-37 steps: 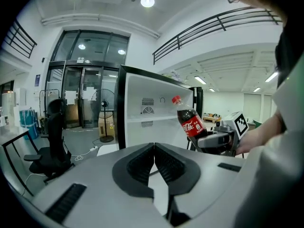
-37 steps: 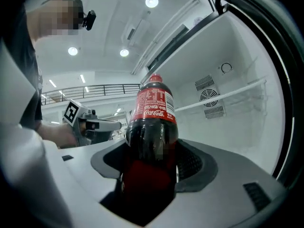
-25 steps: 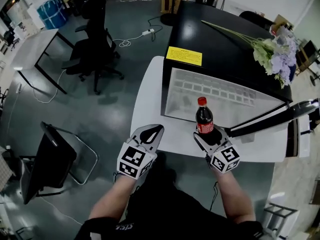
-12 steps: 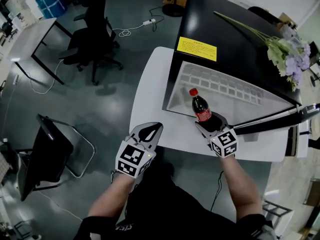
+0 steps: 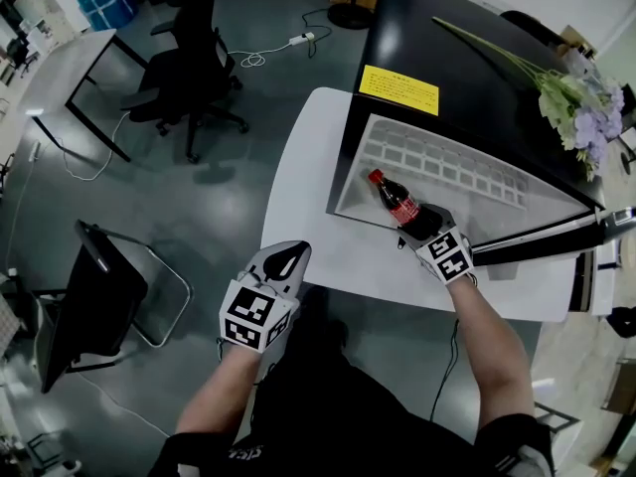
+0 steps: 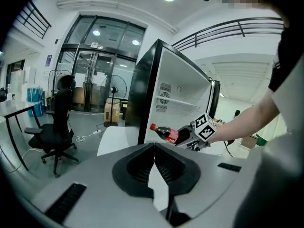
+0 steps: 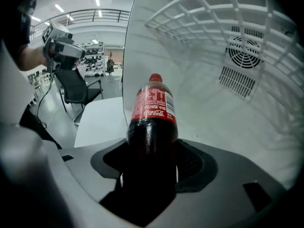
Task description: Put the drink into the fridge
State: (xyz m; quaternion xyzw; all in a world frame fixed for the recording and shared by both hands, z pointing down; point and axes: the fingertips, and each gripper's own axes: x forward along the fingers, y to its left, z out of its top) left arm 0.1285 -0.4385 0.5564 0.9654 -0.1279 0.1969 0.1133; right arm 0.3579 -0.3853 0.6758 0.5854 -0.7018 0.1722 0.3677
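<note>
A cola bottle (image 5: 396, 201) with a red cap and red label is tilted with its cap towards the white inside (image 5: 452, 179) of the black fridge (image 5: 467, 73). My right gripper (image 5: 421, 223) is shut on its lower half. In the right gripper view the bottle (image 7: 152, 115) stands between the jaws, with the fridge's white wall and vent (image 7: 237, 70) just behind it. My left gripper (image 5: 287, 257) hangs shut and empty at the white table's front edge. From the left gripper view I see the bottle (image 6: 166, 133) at the fridge opening.
The fridge door (image 5: 542, 237) stands open to the right. The fridge sits on a white table (image 5: 298, 187). Flowers (image 5: 574, 97) and a yellow label (image 5: 398, 89) lie on its top. An office chair (image 5: 194, 78), a desk (image 5: 60, 92) and a dark folding chair (image 5: 104, 311) stand on the left.
My right gripper has carried the bottle forward into the fridge opening and tipped it from upright to leaning cap-first. The left gripper has drifted slightly back and left.
</note>
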